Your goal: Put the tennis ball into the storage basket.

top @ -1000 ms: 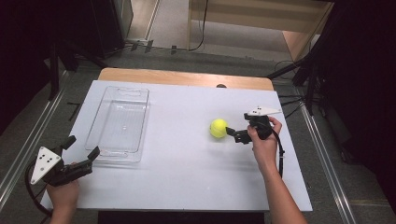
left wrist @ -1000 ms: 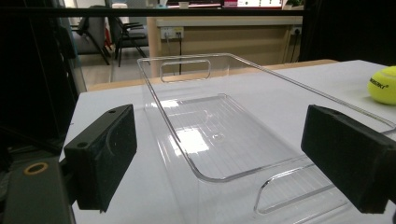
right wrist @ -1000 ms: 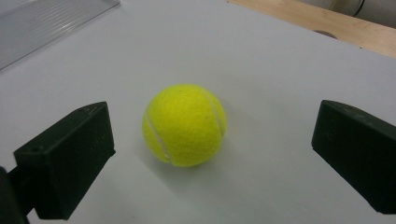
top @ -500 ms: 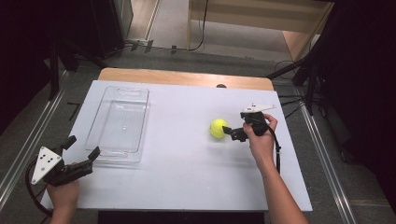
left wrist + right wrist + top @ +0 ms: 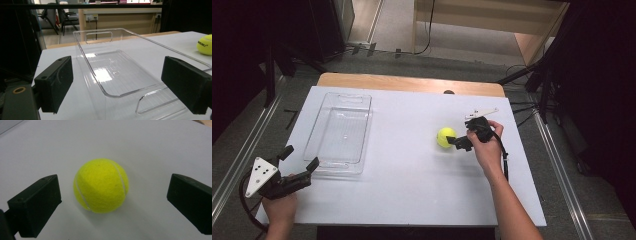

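A yellow tennis ball (image 5: 445,137) lies on the white table, right of centre. My right gripper (image 5: 460,138) is just to its right, low over the table. In the right gripper view the ball (image 5: 101,185) sits between the two black jaws of that gripper (image 5: 113,180), which stand wide open with a gap on each side of the ball. My left gripper (image 5: 300,158) is open at the near left corner and holds nothing. It faces the near end of a clear plastic tray (image 5: 318,131). The tray (image 5: 87,60) is empty, and the ball (image 5: 205,44) shows far right.
The white table top (image 5: 412,190) rests on a wooden board (image 5: 412,82) that shows along the far edge. Metal rails (image 5: 242,150) run on the floor on both sides. Black stands and cables (image 5: 532,80) are at the back right.
My right gripper has moved left, closer to the ball, so the ball now lies between its open jaws. The left gripper, tray and ball have stayed in place.
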